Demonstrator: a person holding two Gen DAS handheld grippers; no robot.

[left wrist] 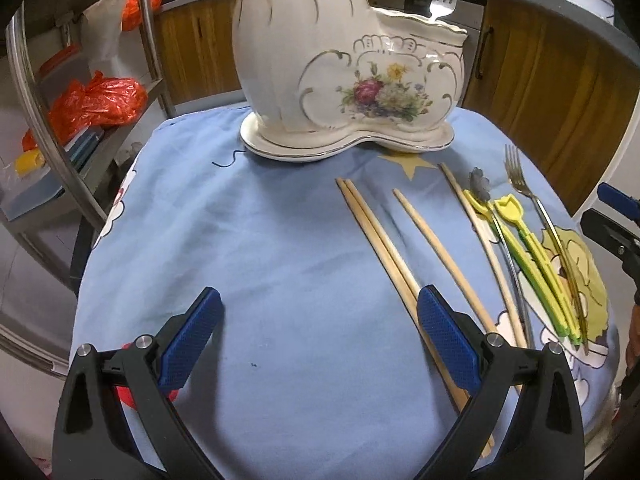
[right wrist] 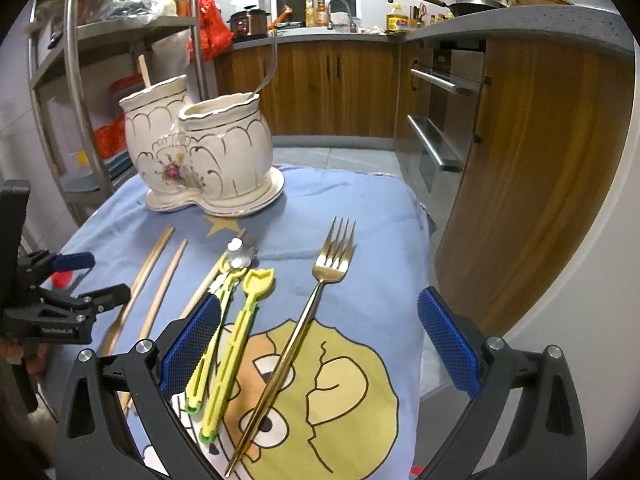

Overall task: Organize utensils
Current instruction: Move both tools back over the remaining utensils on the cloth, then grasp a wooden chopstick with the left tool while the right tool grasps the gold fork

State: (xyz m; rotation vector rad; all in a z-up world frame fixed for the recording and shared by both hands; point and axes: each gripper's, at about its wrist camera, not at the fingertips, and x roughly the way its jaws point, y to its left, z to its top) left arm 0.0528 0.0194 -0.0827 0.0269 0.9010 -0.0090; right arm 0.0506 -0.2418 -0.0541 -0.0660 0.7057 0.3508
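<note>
My right gripper (right wrist: 318, 340) is spread wide with nothing in it, hanging low over the gold fork (right wrist: 296, 336), whose handle runs straight up the gap between my fingers, so I'd say that's my next pick. The two yellow-green utensils (right wrist: 236, 344) lie just beside the fork, right against my left finger pad, close enough that a sloppy closure could drag them along. My left gripper (left wrist: 318, 340) is wide as well and empty, its right finger sitting over the pair of chopsticks (left wrist: 384, 248); two more single chopsticks (left wrist: 440, 256) lie further right. Everything is laid out roughly parallel on the blue cloth (left wrist: 240, 240), handles toward me, which makes each an easy lengthwise grab. The ceramic holder (right wrist: 200, 152) stands at the far edge, already holding a fork (left wrist: 442, 0) in one compartment and a wooden stick (right wrist: 144, 70) in the other.
</note>
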